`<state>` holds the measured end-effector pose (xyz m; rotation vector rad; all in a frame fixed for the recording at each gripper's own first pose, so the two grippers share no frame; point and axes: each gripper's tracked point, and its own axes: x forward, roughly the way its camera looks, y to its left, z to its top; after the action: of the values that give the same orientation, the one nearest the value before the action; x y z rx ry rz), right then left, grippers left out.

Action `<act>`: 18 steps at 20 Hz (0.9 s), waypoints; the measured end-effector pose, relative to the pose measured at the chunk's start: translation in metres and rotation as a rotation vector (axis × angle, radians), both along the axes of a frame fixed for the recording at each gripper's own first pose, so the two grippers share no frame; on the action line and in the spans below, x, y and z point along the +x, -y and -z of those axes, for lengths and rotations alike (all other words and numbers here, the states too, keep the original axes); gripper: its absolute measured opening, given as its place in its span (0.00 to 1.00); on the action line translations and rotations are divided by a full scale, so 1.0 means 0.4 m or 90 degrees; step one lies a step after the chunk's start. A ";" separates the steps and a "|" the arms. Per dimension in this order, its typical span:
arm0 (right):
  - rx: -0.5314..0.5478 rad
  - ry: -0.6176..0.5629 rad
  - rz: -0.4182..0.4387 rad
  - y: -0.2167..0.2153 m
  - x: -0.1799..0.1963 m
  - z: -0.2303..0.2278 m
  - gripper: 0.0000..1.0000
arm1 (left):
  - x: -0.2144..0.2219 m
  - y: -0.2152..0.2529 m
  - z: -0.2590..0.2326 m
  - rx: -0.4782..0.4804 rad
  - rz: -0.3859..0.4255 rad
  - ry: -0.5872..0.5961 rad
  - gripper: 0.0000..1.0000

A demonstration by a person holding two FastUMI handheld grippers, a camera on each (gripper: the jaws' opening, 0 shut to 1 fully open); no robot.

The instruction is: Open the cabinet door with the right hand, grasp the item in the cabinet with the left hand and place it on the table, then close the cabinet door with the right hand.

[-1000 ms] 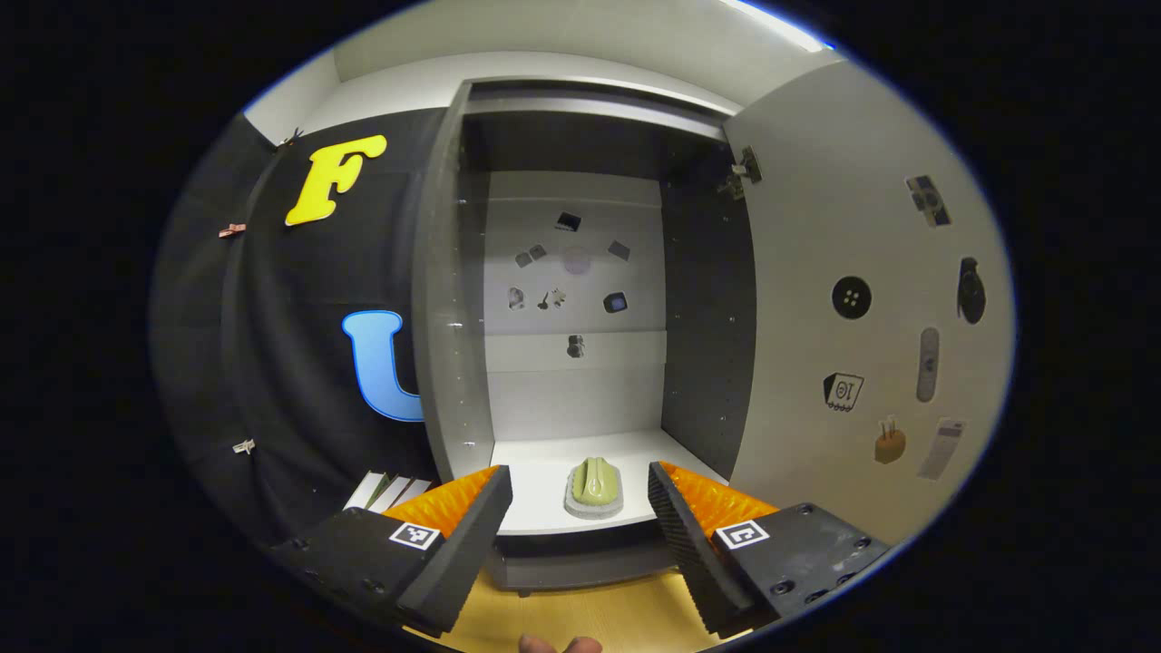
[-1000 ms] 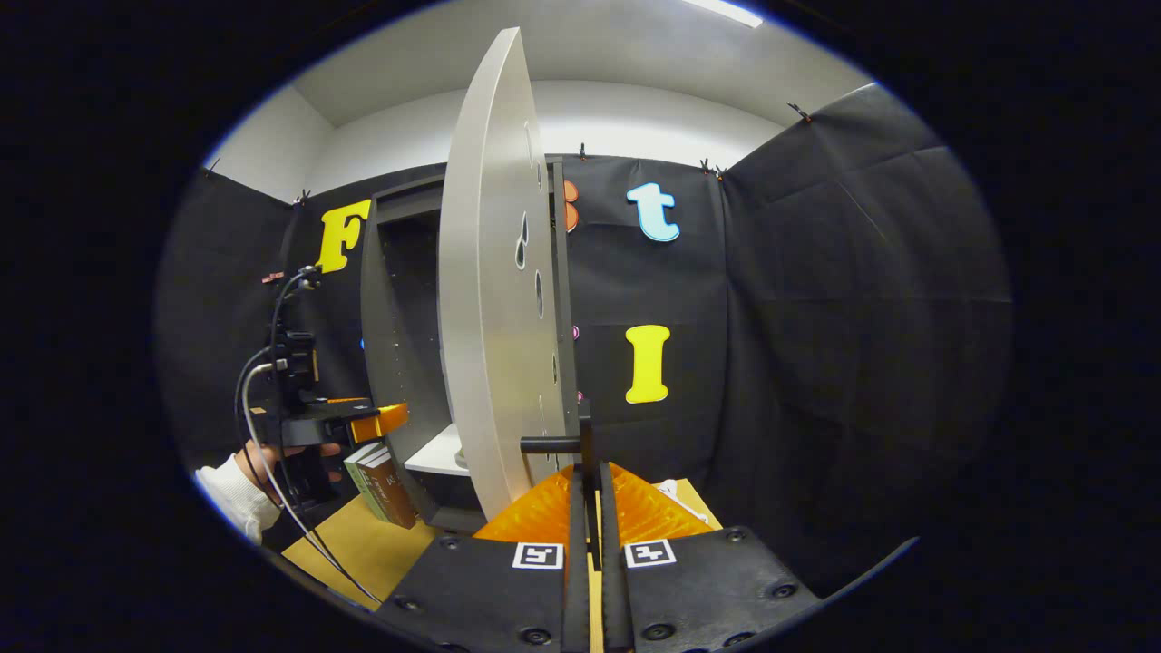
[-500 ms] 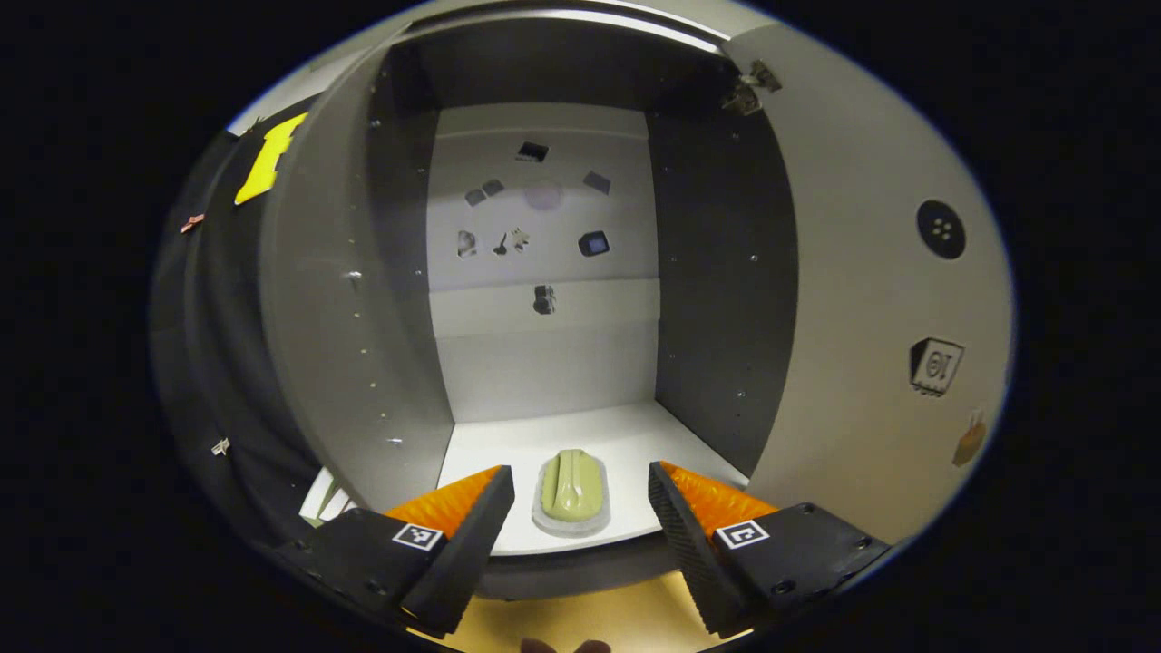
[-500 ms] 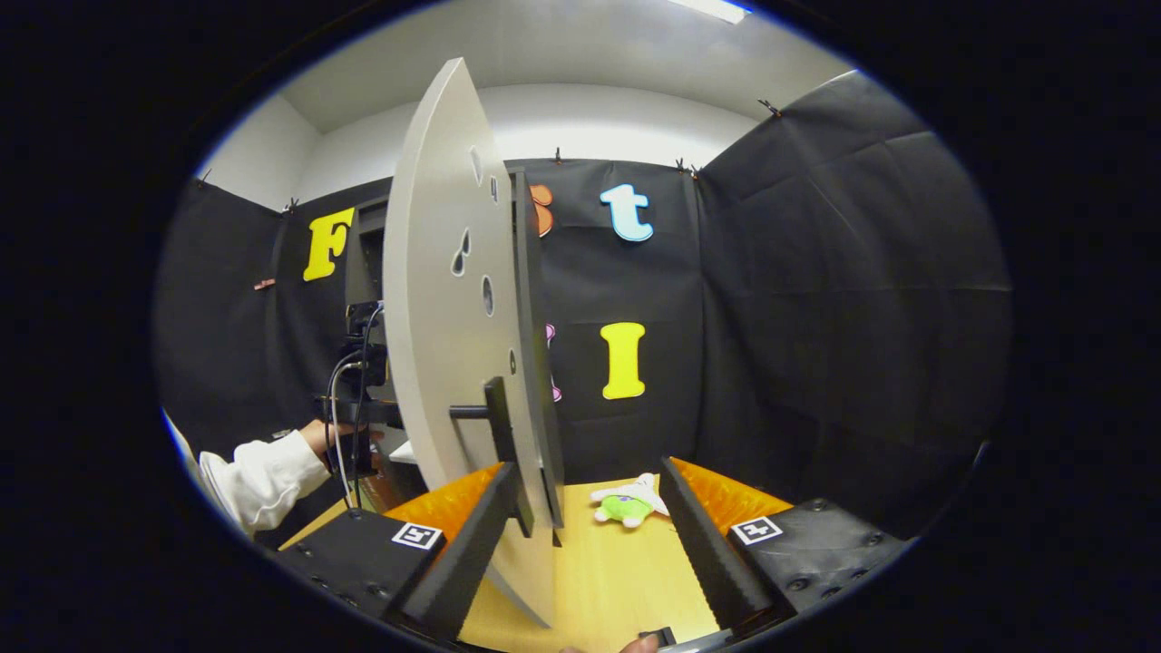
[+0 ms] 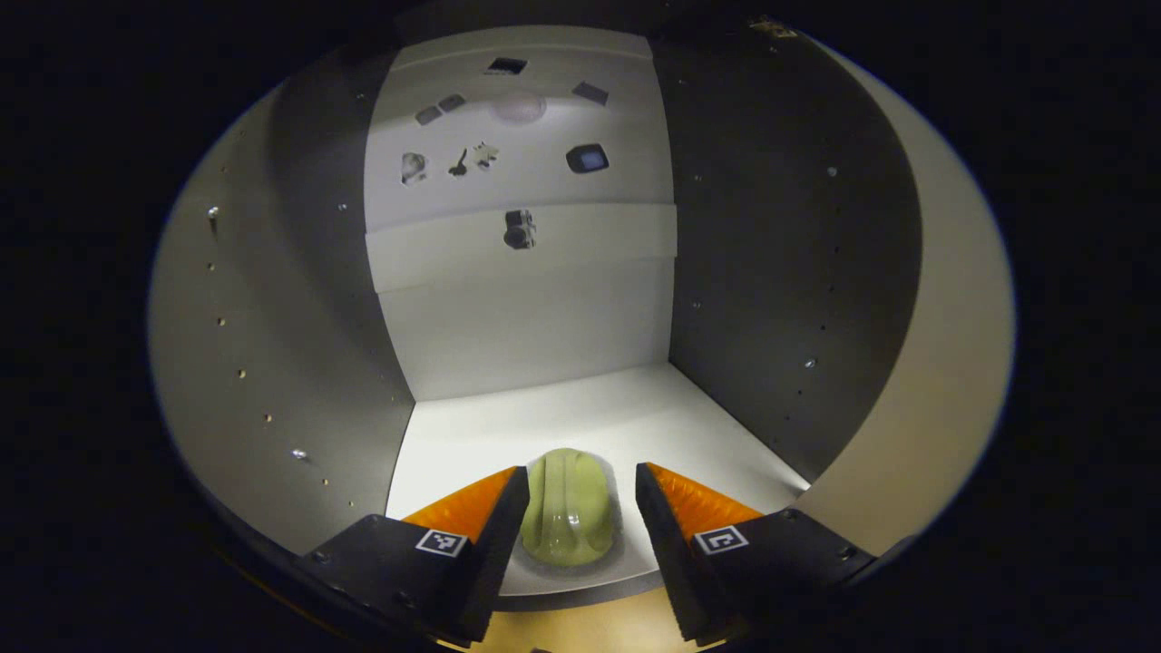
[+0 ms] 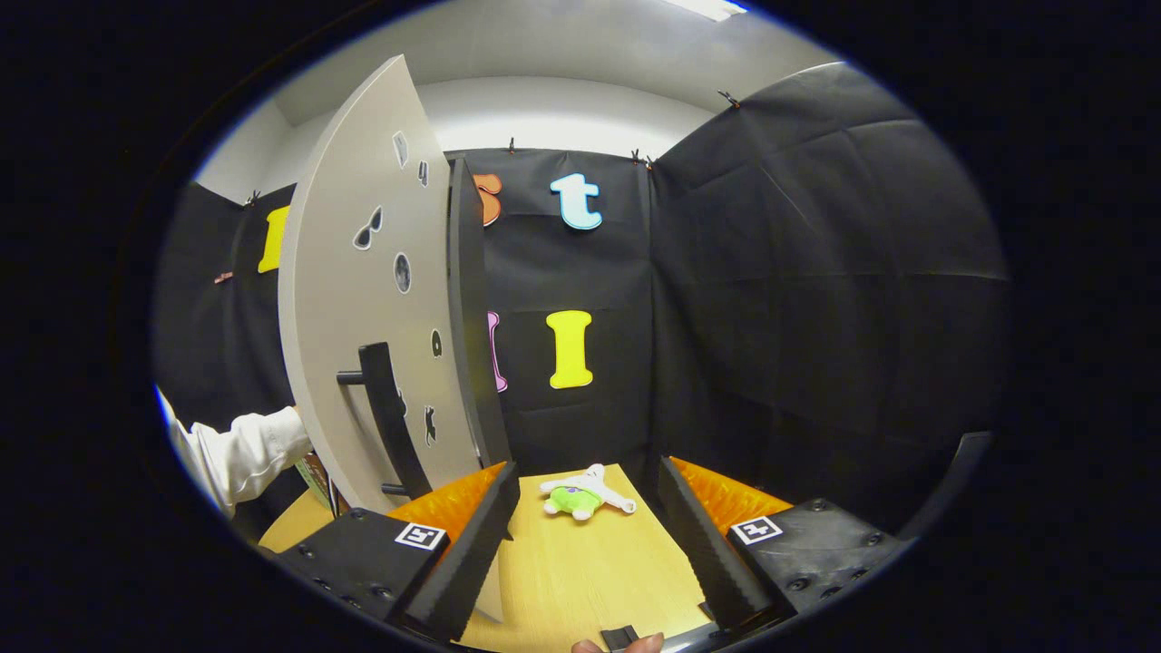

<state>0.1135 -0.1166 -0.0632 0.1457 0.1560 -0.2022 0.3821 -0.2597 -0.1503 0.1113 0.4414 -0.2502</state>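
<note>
Left gripper view: one green scrubber (image 5: 568, 517) between two parted fingers (image 5: 497, 531).

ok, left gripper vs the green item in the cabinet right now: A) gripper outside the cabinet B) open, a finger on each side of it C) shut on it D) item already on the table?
B: the left gripper is open, its fingers flanking the green item, which sits on the cabinet floor.

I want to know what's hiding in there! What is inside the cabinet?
A green scrub brush lies on the cabinet floor, between the open left gripper fingers, which are not pressing it. Small stickers dot the back wall. The gripper covers the floor's front corners.
</note>
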 end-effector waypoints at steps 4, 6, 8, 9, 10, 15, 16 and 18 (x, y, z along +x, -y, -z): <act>-0.012 0.011 0.011 0.013 0.002 -0.005 0.98 | 0.021 -0.019 0.051 0.017 -0.018 -0.035 0.64; -0.021 0.017 0.010 0.014 -0.001 -0.006 0.98 | 0.030 -0.023 0.069 0.013 -0.019 -0.047 0.61; -0.024 0.015 0.012 0.016 -0.004 -0.006 0.98 | 0.036 -0.021 0.082 0.006 -0.015 -0.054 0.60; -0.020 0.014 0.010 0.012 -0.007 -0.005 0.98 | 0.042 -0.023 0.083 0.008 -0.016 -0.053 0.57; -0.016 0.011 0.011 0.009 -0.010 -0.002 0.98 | 0.047 -0.024 0.078 0.008 -0.015 -0.045 0.55; -0.011 0.009 0.023 0.015 -0.016 -0.005 0.98 | 0.009 -0.043 0.049 -0.006 -0.034 -0.030 0.22; -0.005 0.010 0.022 0.010 -0.013 -0.004 0.98 | -0.010 -0.048 0.040 -0.006 -0.031 -0.024 0.22; -0.001 0.011 0.018 0.002 -0.004 -0.004 0.98 | -0.056 -0.056 0.014 -0.010 -0.026 -0.011 0.22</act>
<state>0.1118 -0.1174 -0.0616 0.1486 0.1367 -0.2297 0.3596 -0.2372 -0.1559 0.0841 0.4581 -0.2142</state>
